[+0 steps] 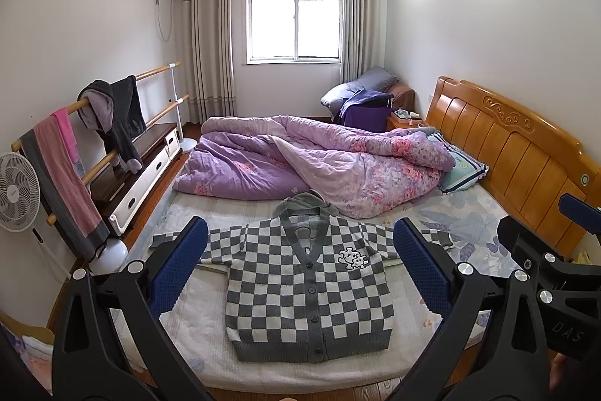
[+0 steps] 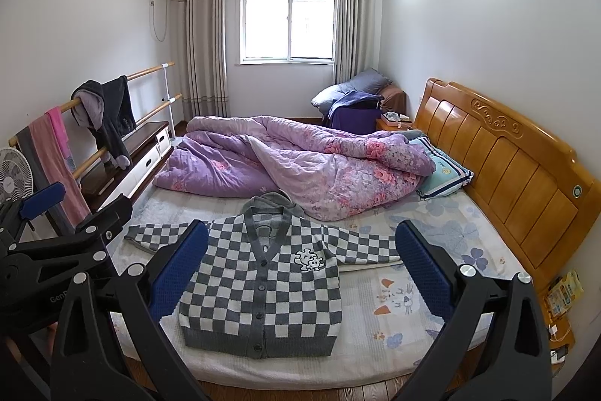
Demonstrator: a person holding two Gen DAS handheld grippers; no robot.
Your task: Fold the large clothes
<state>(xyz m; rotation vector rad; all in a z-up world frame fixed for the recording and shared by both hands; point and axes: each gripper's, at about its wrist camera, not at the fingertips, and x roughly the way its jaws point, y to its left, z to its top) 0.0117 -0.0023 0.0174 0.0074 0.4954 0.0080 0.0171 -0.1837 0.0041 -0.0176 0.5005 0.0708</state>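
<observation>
- Your left gripper [image 1: 300,265] hangs above the foot of the bed [image 1: 469,250], its blue-padded fingers [image 1: 180,269] spread wide and grasping nothing.
- Your right gripper [image 2: 300,265] hovers alongside it, fingers [image 2: 424,273] likewise released, with nothing between them.
- The checkered cardigan [image 1: 308,288] lies flat on the near part of the mattress, buttoned up, front side facing you, both sleeves stretched out to the sides (a small white patch sits on its chest).
- Its grey hood touches the edge of a crumpled purple floral quilt [image 1: 300,164] heaped across the far half of the bed.
- A striped pillow [image 1: 464,168] rests against the wooden headboard [image 1: 526,153] on your right.
- Dark clothes and a pink towel [image 1: 64,171] drape over a wooden rail along the left wall, near a white fan [image 1: 17,192].
</observation>
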